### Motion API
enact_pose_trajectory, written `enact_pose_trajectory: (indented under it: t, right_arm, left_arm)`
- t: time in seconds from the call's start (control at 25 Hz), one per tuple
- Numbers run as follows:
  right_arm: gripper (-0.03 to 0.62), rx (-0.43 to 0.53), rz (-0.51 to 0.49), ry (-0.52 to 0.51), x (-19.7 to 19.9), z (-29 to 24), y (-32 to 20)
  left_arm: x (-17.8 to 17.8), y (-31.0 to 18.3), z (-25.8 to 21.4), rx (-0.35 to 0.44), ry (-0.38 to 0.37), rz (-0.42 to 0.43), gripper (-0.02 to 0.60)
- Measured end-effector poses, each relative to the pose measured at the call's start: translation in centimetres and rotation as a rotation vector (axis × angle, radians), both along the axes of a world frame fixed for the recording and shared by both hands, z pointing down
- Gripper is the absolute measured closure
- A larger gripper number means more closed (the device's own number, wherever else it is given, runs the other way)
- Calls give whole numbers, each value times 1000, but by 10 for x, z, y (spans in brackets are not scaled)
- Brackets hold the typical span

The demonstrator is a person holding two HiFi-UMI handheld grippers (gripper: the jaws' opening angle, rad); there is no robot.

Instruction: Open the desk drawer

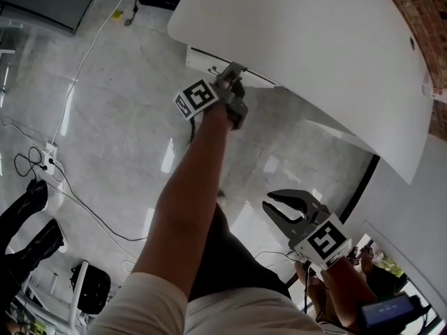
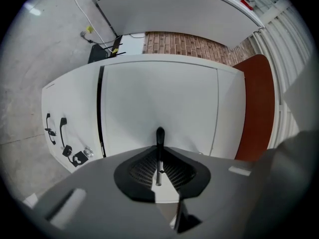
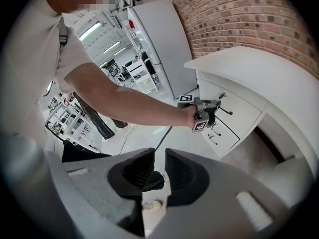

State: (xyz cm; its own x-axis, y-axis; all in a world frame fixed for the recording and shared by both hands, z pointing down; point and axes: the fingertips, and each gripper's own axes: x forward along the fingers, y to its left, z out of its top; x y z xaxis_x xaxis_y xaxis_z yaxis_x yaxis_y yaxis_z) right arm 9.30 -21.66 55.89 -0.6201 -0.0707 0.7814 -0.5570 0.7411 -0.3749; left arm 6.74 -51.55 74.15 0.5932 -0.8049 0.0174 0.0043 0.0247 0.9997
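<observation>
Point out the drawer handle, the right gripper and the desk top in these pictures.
drawer handle [image 2: 159,135]: left gripper view, on the handle's dark end, just beyond the clamped jaws.
right gripper [image 1: 268,201]: head view, midway between its open fingertips.
desk top [image 1: 314,40]: head view, on its bare white surface.

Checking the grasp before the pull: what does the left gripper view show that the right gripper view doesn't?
Only the left gripper view: the left gripper shut on the thin drawer handle. Only the right gripper view: the right gripper open and empty, and the person's arm reaching to the desk. Both: the white desk and the brick wall.
</observation>
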Motion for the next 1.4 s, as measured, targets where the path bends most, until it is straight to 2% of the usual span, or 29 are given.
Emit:
enact_pose_trajectory:
  t: [0.44,0.96,1.12,1.24,1.4]
  right_arm:
    - [525,20,-5,-15,-1,-5,3]
    - [525,33,-23,-33,-4,-13,24]
    - [525,32,-27,-40,-8,-17,31]
    - [525,38,-34,-46,-10,-20,33]
    - [525,36,-36,-46,-14,-22,41]
  left_arm:
    - [-5,12,-4,14,-15,27,557]
    - [-26,77,-4,-11,-16,17,557]
    - [-30,95,-8,-1,12,19,557]
    - [-36,108,-3,-22,-20,25,557]
    - [-41,122,-3,-32,-26,24,557]
